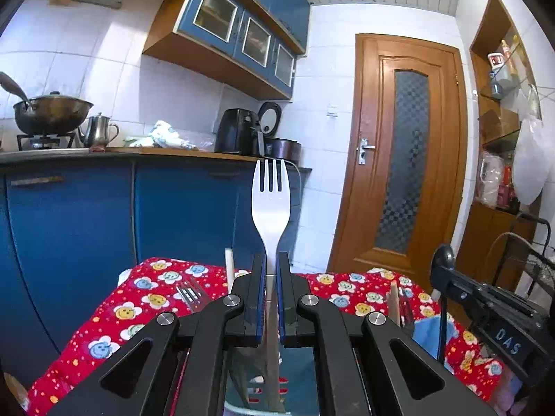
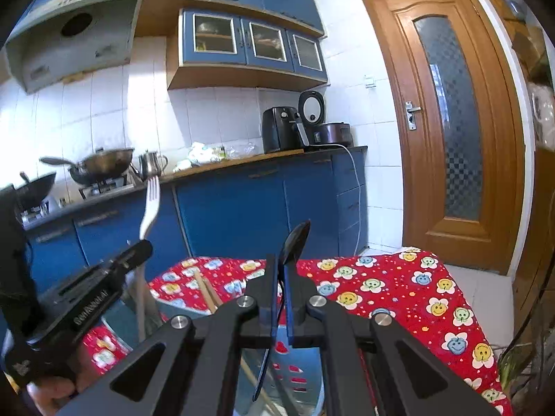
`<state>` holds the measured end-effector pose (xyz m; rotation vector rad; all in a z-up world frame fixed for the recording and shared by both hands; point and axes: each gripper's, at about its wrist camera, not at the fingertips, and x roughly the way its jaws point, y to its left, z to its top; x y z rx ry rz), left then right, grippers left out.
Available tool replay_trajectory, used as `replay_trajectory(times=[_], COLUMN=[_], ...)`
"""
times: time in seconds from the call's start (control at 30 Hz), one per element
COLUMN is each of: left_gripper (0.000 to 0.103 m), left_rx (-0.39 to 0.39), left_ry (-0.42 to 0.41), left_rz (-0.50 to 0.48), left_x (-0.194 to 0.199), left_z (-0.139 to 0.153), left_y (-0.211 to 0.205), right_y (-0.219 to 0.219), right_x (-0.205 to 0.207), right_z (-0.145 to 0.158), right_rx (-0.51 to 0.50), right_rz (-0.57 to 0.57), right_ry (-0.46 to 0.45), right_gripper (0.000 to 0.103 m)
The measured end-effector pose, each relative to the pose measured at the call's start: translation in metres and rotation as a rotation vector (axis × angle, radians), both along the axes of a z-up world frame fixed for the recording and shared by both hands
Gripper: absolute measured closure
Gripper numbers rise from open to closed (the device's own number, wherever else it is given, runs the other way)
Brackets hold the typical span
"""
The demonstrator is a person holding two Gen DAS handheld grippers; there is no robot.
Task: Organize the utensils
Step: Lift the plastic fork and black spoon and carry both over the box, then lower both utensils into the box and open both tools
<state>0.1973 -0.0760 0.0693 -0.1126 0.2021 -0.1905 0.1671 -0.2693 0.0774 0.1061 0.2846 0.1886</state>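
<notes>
Left gripper [image 1: 271, 260] clamping a white plastic fork [image 1: 270, 204] by the handle, tines pointing up, raised above the table with the red flower-print cloth [image 1: 138, 308]. Right gripper [image 2: 282, 270] clamping a black spoon [image 2: 295, 242] by the handle, bowl pointing up, likewise raised above the cloth. Both utensils standing over a clear container [image 1: 298, 374] just below the jaws. Metal fork [image 1: 189, 293] lying on the cloth. Wooden chopsticks [image 2: 206, 289] leaning near the container. Blue cabinets [image 2: 236, 208] standing behind.
</notes>
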Motion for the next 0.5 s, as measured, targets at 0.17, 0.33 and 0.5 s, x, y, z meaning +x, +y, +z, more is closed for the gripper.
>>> replay_trajectory(times=[0.17,0.33,0.5], left_gripper=[0.097,0.079,0.067], left_rx=[0.030,0.044,0.042], left_ry=[-0.006,0.003,0.001], left_rz=[-0.020,-0.036,-0.036], left_x=[-0.003,-0.005,-0.008], left_z=[-0.007,-0.008,-0.005], left_y=[-0.005,-0.008,-0.007], right_y=[0.001,0.000,0.003], right_x=[0.000,-0.003,-0.007], right_z=[-0.013,-0.015,-0.015], right_rx=[-0.029,-0.009,-0.010], right_rz=[-0.009,0.006,0.016], right_ry=[0.041,0.054,0.051], right_gripper=[0.098,0.074,0.073])
